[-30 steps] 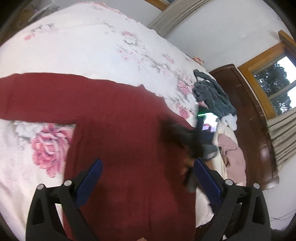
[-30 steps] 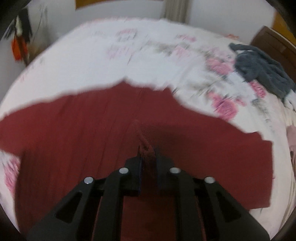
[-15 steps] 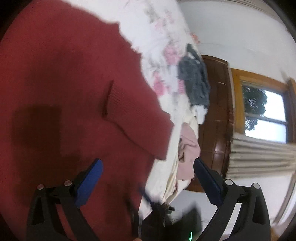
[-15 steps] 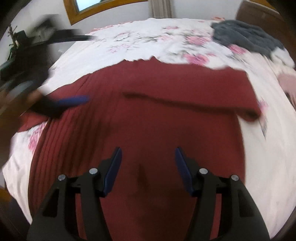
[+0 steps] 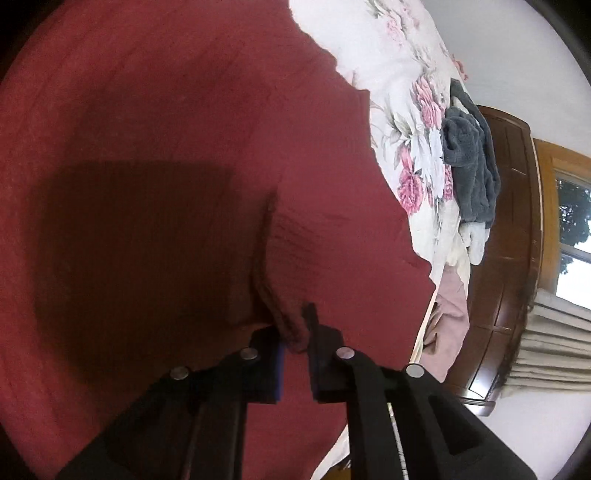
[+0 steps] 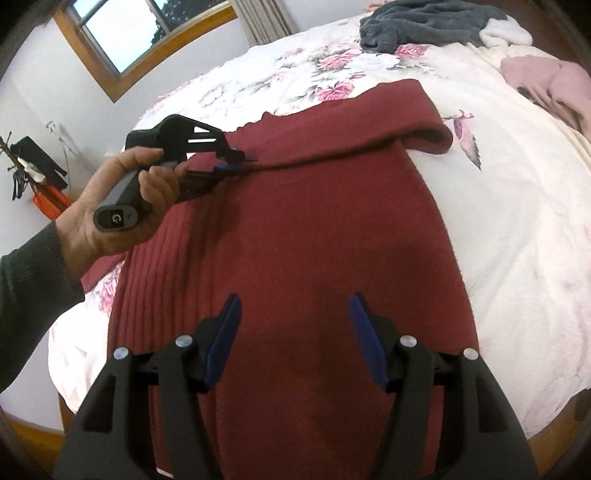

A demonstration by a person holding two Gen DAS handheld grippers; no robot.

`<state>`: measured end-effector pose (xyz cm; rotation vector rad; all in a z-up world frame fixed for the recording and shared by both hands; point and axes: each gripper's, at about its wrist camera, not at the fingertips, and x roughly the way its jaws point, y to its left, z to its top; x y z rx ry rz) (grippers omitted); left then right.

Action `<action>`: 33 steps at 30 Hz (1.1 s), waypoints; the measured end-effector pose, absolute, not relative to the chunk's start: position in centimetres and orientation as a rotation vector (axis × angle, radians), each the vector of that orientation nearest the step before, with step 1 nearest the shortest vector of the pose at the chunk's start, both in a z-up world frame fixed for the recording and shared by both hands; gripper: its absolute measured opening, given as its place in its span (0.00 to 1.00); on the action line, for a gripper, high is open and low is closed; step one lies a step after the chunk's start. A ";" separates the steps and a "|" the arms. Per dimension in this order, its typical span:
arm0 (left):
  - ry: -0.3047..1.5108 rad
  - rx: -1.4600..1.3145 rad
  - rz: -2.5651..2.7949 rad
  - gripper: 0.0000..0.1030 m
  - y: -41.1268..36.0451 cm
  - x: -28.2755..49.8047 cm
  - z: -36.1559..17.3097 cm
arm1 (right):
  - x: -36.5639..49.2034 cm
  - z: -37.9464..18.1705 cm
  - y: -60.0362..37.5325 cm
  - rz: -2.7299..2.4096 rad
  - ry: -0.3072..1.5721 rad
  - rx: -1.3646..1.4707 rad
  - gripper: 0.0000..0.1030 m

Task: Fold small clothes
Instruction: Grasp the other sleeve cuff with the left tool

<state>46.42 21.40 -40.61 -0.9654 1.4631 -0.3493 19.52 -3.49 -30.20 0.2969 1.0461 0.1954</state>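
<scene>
A dark red knit sweater lies spread on the floral bedspread. One sleeve is folded across its upper part. My left gripper is shut on the edge of that folded sleeve, and a ridge of red knit runs away from its tips. In the right wrist view a hand holds the left gripper at the sweater's left side. My right gripper hangs open over the sweater's lower body, nothing between its blue pads.
A grey fleece garment and a pink garment lie on the far side of the bed. A dark wooden headboard and a window stand beyond. The bed's near edge drops off at left.
The right gripper let go of the sweater and now hangs open lower down. The left gripper went from wide open to shut on the folded sleeve's edge.
</scene>
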 end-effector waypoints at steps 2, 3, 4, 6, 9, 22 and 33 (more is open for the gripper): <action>1.449 -0.922 -0.350 0.09 21.5 46.4 -39.6 | 19.3 -30.3 -3.4 0.194 1.055 0.289 0.59; 1.432 -0.912 -0.358 0.09 21.5 46.5 -38.8 | 19.2 -30.3 -3.4 0.193 1.057 0.290 0.59; 1.411 -0.898 -0.370 0.09 21.7 46.4 -37.7 | 19.1 -30.3 -3.4 0.197 1.062 0.296 0.59; 1.339 -0.835 -0.407 0.08 22.1 46.3 -34.2 | 18.8 -30.2 -3.2 0.202 1.065 0.294 0.59; 1.251 -0.759 -0.447 0.08 23.2 46.0 -29.5 | 18.9 -30.5 -2.9 0.213 1.075 0.293 0.59; 1.129 -0.694 -0.344 0.08 33.6 45.4 -26.4 | 18.6 -30.7 -0.9 0.257 1.107 0.303 0.59; 1.218 -0.705 -0.185 0.14 37.7 41.9 -37.6 | 19.1 -31.0 -0.9 0.258 1.127 0.278 0.59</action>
